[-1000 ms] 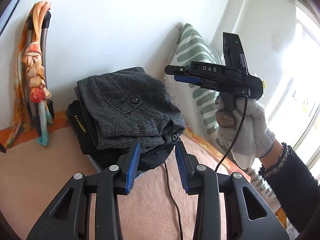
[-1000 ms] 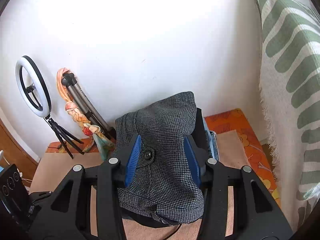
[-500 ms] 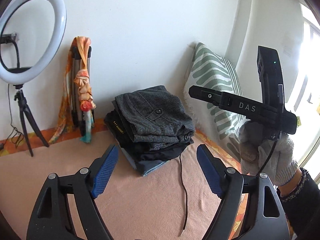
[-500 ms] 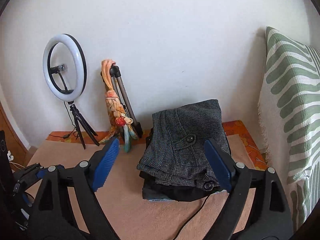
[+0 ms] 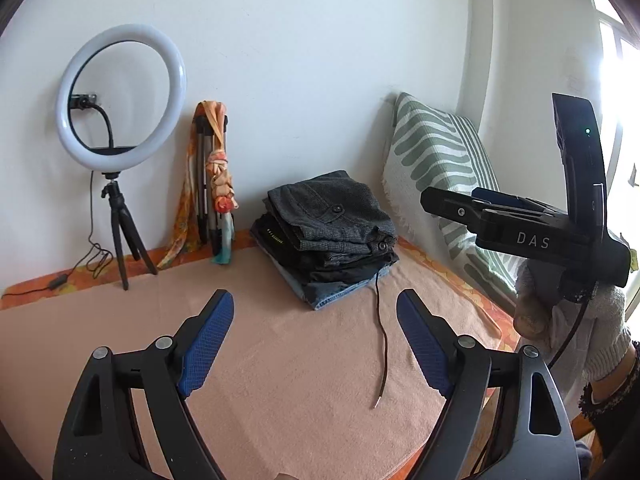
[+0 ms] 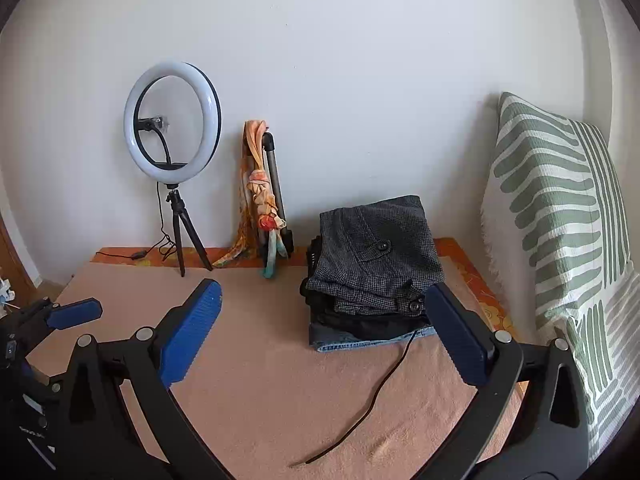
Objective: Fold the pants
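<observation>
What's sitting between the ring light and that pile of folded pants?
A folded tripod draped with an orange scarf leans on the wall between the ring light and folded pants, clearest in the right wrist view.

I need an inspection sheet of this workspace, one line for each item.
Surface: peach towel-like cloth over orange flowered cover.
Job's things: grey checked folded pants on top of a pile of folded clothes.
Clutter: nothing seen.
Grippers: left gripper and right gripper both opening, nothing between the jaws.
Cables: thin dark cord trailing from the pile.
Surroundings: white ring light on tripod, orange scarf on folded stand, green striped pillow.
</observation>
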Demonstrator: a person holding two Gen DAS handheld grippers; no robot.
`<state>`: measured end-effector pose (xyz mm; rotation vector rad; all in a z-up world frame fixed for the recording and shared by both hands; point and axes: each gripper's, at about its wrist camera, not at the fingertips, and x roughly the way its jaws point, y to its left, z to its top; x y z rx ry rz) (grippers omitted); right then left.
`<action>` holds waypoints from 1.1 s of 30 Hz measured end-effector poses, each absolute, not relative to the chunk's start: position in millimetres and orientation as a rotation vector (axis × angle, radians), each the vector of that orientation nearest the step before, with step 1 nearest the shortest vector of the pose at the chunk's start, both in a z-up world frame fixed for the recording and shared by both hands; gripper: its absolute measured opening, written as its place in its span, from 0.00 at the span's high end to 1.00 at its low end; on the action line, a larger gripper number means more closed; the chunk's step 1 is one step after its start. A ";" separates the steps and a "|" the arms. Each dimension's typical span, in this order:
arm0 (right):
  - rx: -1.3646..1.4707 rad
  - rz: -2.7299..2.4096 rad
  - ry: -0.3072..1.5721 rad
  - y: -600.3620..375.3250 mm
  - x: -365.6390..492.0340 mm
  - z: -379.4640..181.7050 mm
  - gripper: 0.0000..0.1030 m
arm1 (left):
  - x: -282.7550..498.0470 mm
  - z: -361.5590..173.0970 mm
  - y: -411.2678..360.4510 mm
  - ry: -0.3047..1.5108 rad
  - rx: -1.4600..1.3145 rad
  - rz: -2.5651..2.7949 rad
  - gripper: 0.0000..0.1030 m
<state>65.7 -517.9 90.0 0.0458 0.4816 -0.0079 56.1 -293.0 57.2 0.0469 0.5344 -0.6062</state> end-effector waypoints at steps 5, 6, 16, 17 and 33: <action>0.091 -0.058 0.479 -511.9 32.6 83.6 0.00 | 35.2 51.5 -280.6 0.531 0.059 -0.595 0.19; 0.101 -0.067 0.478 -510.9 27.1 81.5 0.00 | 32.2 49.8 -278.0 0.532 0.059 -0.594 0.19; 0.120 -0.104 0.491 -490.7 -9.9 53.5 0.00 | 11.1 27.7 -255.0 0.537 0.059 -0.577 0.18; 0.121 -0.105 0.488 -489.2 -11.6 50.9 0.00 | 10.7 25.1 -255.3 0.543 0.068 -0.580 0.18; 0.119 -0.170 0.486 -485.2 -17.2 14.8 0.00 | 15.7 -0.8 -247.0 0.572 0.097 -0.504 0.13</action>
